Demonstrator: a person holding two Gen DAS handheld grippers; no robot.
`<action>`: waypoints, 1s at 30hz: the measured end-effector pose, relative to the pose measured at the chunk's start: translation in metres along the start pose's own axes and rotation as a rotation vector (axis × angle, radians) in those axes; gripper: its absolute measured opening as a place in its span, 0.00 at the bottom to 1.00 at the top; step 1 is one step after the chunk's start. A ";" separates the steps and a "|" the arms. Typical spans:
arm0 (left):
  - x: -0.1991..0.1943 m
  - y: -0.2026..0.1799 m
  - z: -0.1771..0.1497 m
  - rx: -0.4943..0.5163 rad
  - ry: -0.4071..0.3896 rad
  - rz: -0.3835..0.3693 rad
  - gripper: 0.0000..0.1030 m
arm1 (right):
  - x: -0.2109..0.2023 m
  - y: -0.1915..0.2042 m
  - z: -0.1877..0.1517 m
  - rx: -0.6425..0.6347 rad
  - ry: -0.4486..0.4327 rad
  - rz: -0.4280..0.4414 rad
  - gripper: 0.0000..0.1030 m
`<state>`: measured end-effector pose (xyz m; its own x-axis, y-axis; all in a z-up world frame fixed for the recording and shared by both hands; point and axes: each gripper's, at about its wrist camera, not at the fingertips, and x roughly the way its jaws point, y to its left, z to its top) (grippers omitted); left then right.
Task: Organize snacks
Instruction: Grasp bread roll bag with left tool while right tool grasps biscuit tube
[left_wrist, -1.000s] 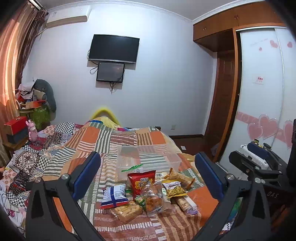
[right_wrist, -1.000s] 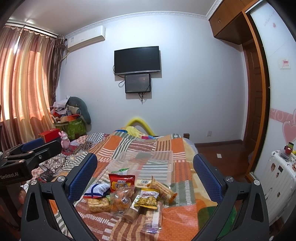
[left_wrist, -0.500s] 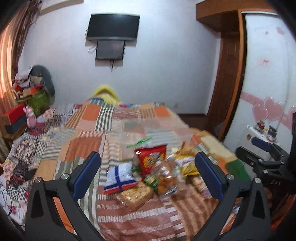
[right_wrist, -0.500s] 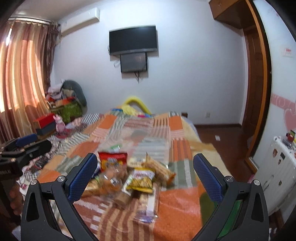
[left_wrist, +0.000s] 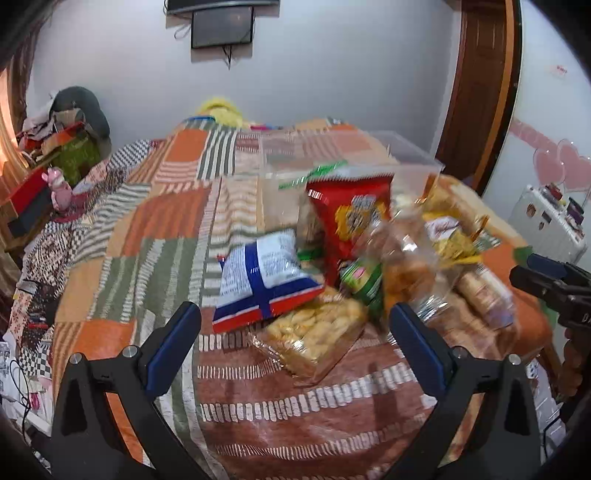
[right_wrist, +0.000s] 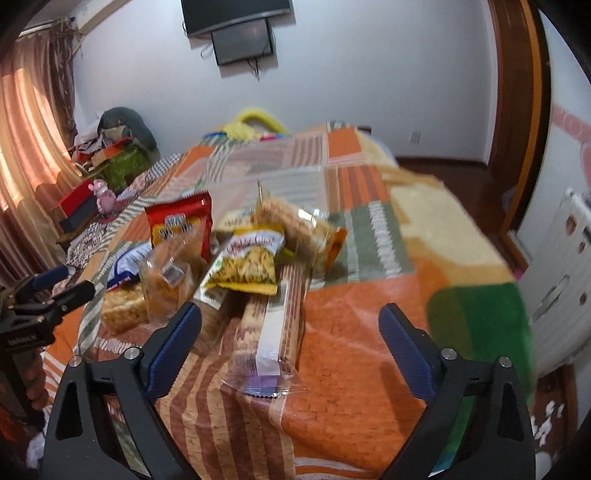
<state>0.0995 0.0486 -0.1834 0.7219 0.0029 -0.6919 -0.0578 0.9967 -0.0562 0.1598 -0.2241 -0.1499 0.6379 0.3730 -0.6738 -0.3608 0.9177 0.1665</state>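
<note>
A pile of snack packs lies on the patchwork bedspread (left_wrist: 155, 236). In the left wrist view, a blue-and-white bag (left_wrist: 262, 277) rests on a clear pack of biscuits (left_wrist: 314, 336), beside a red bag (left_wrist: 351, 218) and a clear plastic box (left_wrist: 351, 155) behind. My left gripper (left_wrist: 295, 332) is open and empty, just before the biscuits. In the right wrist view, a long wrapped cracker pack (right_wrist: 273, 325) lies in front of a yellow bag (right_wrist: 247, 262). My right gripper (right_wrist: 291, 332) is open and empty, either side of the cracker pack's near end.
The bed's right edge drops to a wooden floor (right_wrist: 443, 166) with a white cabinet (right_wrist: 561, 266) beside it. A cluttered side table with a red box (left_wrist: 26, 192) stands left of the bed. The other gripper shows at each view's edge.
Both grippers have moved forward and down toward the snack pile, which now fills the views. Both stay open.
</note>
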 end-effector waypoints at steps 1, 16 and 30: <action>0.006 0.002 -0.001 -0.005 0.016 0.000 1.00 | 0.003 0.000 0.000 0.002 0.011 0.008 0.90; 0.055 -0.010 -0.007 0.016 0.126 -0.091 0.74 | 0.043 0.005 -0.008 -0.055 0.147 0.039 0.63; 0.036 -0.016 -0.017 0.048 0.166 -0.155 0.46 | 0.036 -0.017 -0.008 -0.058 0.194 0.111 0.41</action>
<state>0.1147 0.0317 -0.2199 0.5963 -0.1600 -0.7866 0.0811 0.9869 -0.1392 0.1839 -0.2270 -0.1826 0.4511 0.4328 -0.7805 -0.4632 0.8611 0.2097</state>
